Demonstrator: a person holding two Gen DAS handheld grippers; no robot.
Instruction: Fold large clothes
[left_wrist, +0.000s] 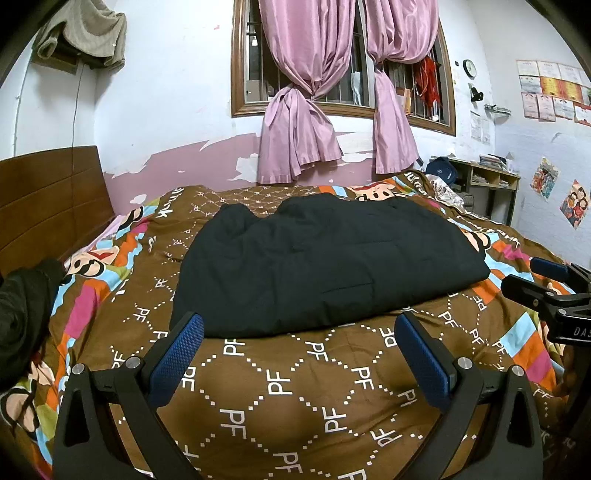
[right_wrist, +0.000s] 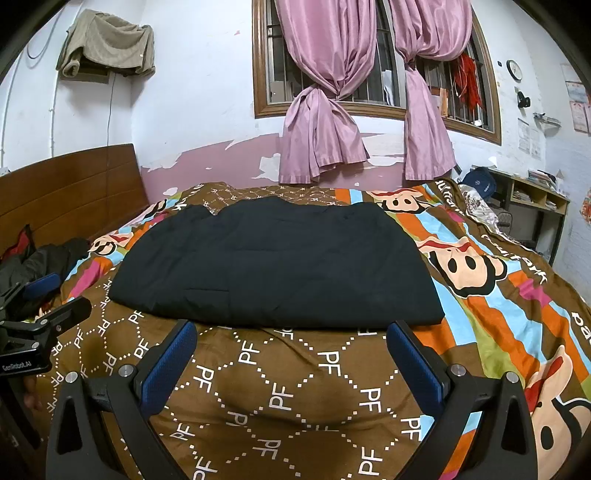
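A large dark navy garment (left_wrist: 325, 262) lies folded flat into a wide slab in the middle of the bed, also seen in the right wrist view (right_wrist: 273, 266). My left gripper (left_wrist: 301, 325) is open, its blue pads just short of the garment's near edge, nothing between them. My right gripper (right_wrist: 291, 332) is open too, hovering at the same near edge, empty. In the left wrist view the right gripper (left_wrist: 543, 280) shows at the right edge. The left gripper (right_wrist: 44, 299) appears at the left edge of the right wrist view.
The bed carries a brown quilt (left_wrist: 280, 391) printed with "PF" and cartoon monkeys. A heap of dark clothes (right_wrist: 40, 262) lies at the left by the wooden headboard (left_wrist: 48, 199). Pink curtains (left_wrist: 306, 147) hang behind the bed; a desk (right_wrist: 532, 206) stands at the right.
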